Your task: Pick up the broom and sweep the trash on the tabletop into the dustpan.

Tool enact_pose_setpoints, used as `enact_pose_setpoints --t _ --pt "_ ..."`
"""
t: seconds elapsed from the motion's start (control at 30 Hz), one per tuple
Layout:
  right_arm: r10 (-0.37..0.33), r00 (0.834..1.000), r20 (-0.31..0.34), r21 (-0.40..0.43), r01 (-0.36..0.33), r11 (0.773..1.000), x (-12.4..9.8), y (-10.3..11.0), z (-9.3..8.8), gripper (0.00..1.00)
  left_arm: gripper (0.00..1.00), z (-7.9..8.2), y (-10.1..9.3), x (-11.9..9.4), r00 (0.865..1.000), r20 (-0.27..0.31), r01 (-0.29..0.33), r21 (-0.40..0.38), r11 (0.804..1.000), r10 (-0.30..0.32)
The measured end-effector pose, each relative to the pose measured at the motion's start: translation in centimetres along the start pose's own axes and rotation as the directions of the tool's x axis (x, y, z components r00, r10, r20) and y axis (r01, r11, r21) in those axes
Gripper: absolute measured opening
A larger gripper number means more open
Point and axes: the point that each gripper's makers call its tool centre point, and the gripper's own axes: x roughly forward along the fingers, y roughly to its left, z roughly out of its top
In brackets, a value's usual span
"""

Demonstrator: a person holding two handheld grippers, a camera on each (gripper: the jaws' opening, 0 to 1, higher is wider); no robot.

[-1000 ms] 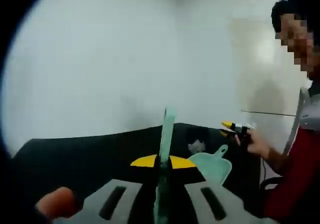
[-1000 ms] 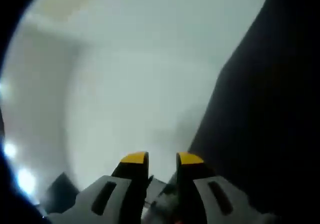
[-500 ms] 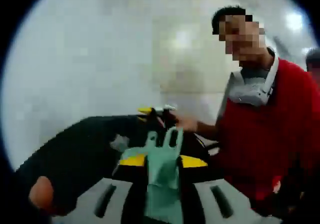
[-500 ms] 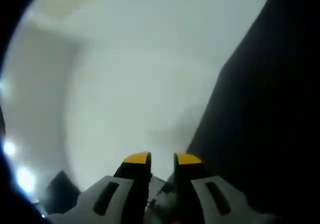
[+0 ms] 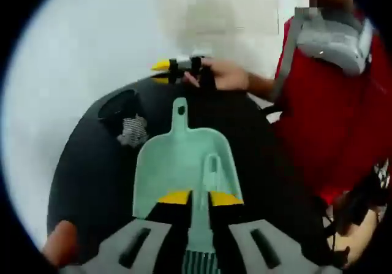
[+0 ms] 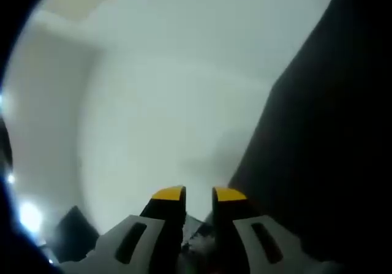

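Since a second ago I have swung my left gripper (image 5: 200, 198) down toward the table, so the mint-green dustpan (image 5: 184, 163) now lies straight ahead of it instead of off to the side. The broom (image 5: 201, 225) is already picked up: its green handle is clamped between my left jaws and its bristles show at the bottom of the left gripper view. The crumpled grey trash (image 5: 133, 131) lies on the black tabletop (image 5: 86, 182), just beside the dustpan's upper left edge, not yet swept in. So the pick is done and the sweeping itself is left, I think. My right gripper (image 6: 198, 194) points at a pale wall; its jaws are nearly together on something I cannot make out.
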Motion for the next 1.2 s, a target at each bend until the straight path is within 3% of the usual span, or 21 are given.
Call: enact_pose_setpoints --t 0.03,0.07,0.13,0.2,0.23,0.3,0.37,0.4,0.57,0.63,0.73,0.9,1.0,1.2 --pt "0.001 1.0 0.0 0.0 -0.001 1.0 0.0 0.0 0.0 0.19 0.33 -0.2 -0.2 0.5 0.999 -0.046 0.022 -0.011 1.0 -0.022" --pt "0.006 1.0 0.002 0.003 -0.006 1.0 -0.1 0.1 0.1 0.19 0.34 -0.6 0.1 0.6 0.995 -0.1 0.014 0.002 1.0 -0.014" --pt "0.015 1.0 0.01 0.01 -0.015 1.0 -0.2 0.2 0.3 0.19 0.22 -1.7 0.7 0.8 0.98 -0.2 0.003 0.041 0.999 0.005" --pt "0.024 1.0 0.015 0.018 -0.024 1.0 -0.2 0.3 0.5 0.19 0.09 -1.9 0.7 1.2 0.972 -0.236 0.021 0.031 0.999 -0.013" --pt "0.025 1.0 0.017 0.02 -0.026 0.999 -0.1 0.3 0.5 0.19 0.11 -1.7 -0.3 1.6 0.969 -0.236 0.074 0.002 0.997 -0.071" --pt "0.022 1.0 0.019 0.018 -0.022 1.0 -0.1 0.3 0.6 0.19 0.22 -2.0 -0.2 2.1 0.96 -0.272 0.069 0.015 0.998 -0.062" --pt "0.022 1.0 0.015 0.017 -0.022 1.0 0.0 0.2 0.5 0.19 0.26 -2.8 -0.2 2.2 0.939 -0.339 0.068 0.012 0.998 -0.06" --pt "0.022 1.0 0.015 0.017 -0.023 1.0 0.0 0.2 0.5 0.19 0.25 -2.9 -0.1 2.4 0.936 -0.346 0.068 0.013 0.998 -0.059" --pt "0.019 1.0 0.013 0.014 -0.019 1.0 0.1 0.2 0.4 0.17 0.14 -2.3 -0.7 3.2 0.937 -0.331 0.11 -0.009 0.994 -0.107" --pt "0.019 1.0 0.009 0.012 -0.019 1.0 0.1 0.1 0.3 0.16 0.14 -2.2 -0.6 3.3 0.938 -0.33 0.109 -0.016 0.994 -0.108" --pt "0.02 1.0 0.011 0.016 -0.021 1.0 0.0 0.2 0.3 0.16 0.13 -2.0 0.1 2.8 0.95 -0.302 0.075 -0.037 0.997 -0.082" --pt "0.019 1.0 0.014 0.017 -0.019 1.0 0.0 0.2 0.3 0.16 0.13 -0.5 2.0 1.4 0.981 -0.193 0.008 -0.145 0.989 -0.036" --pt "0.015 1.0 0.021 0.019 -0.015 1.0 0.0 0.2 0.4 0.16 0.13 1.6 2.7 1.3 0.995 -0.098 -0.008 -0.183 0.983 -0.01" --pt "0.011 1.0 0.024 0.02 -0.011 1.0 -0.1 0.2 0.4 0.16 0.13 3.4 3.6 2.9 0.992 -0.126 -0.034 -0.14 0.99 0.016"
